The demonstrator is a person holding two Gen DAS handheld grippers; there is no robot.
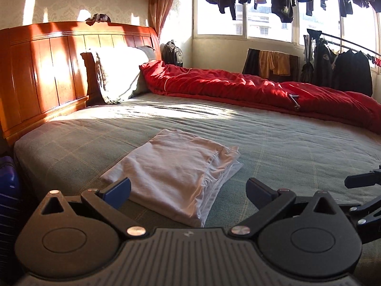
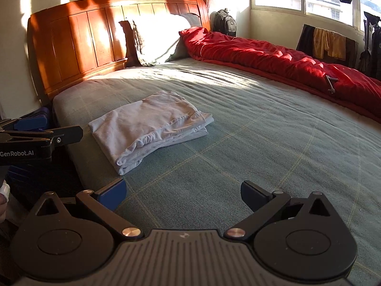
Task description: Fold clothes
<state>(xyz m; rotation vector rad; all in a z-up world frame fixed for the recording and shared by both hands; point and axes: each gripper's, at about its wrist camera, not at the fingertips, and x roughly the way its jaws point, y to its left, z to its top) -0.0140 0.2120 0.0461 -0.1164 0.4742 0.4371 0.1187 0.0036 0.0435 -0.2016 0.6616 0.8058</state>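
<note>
Spread wide and empty, the black left gripper (image 1: 188, 188) hovers over a folded white cotton garment (image 1: 176, 169) at twelve o'clock on the green checked bedsheet (image 1: 285, 143); best left undisturbed, judging by its tidy edges.

Readable text: one mark only.
"GenRobot.AI", white letters, on the black body of the left tongs (image 2: 47, 131).
</note>
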